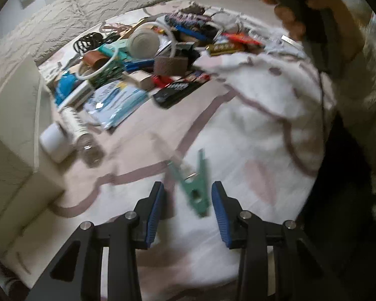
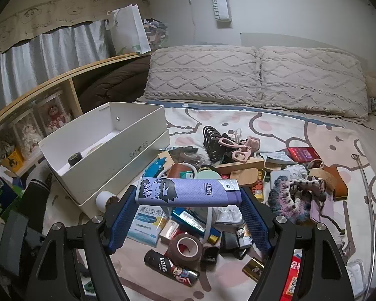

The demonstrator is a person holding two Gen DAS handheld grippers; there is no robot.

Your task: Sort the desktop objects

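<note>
Bedding printed with pink cartoon outlines serves as the work surface, with a heap of small clutter spread across it and two knitted pillows point(image 2: 258, 80) at the far end.

Nearest the right wrist camera, the right gripper point(image 2: 188, 200) is clamped on a lilac lighter point(image 2: 185, 192), pads pressing on its two ends. Its long axis lies crosswise between the fingers, metal head toward the right and the cartoon print toward the left. It looks light and rigid, with a textured plastic shell that should not slip easily; an end-to-end hold leaves it free to pivot, so a grip across the flat sides would probably be steadier.

Below it on the bed lie a brown tape roll point(image 2: 185, 248) and a black lighter point(image 2: 170, 268). Farther left stands an open white shoe box point(image 2: 127, 155), a small dark round item inside, likely the sorting bin.

In the left wrist view, the left gripper point(image 1: 188, 200) has its jaws apart, with a green clothespin point(image 1: 194, 188) blurred between them; whether it touches either pad cannot be told. Its long axis runs roughly away from the camera. Beyond sits the clutter pile point(image 1: 143, 60).
</note>
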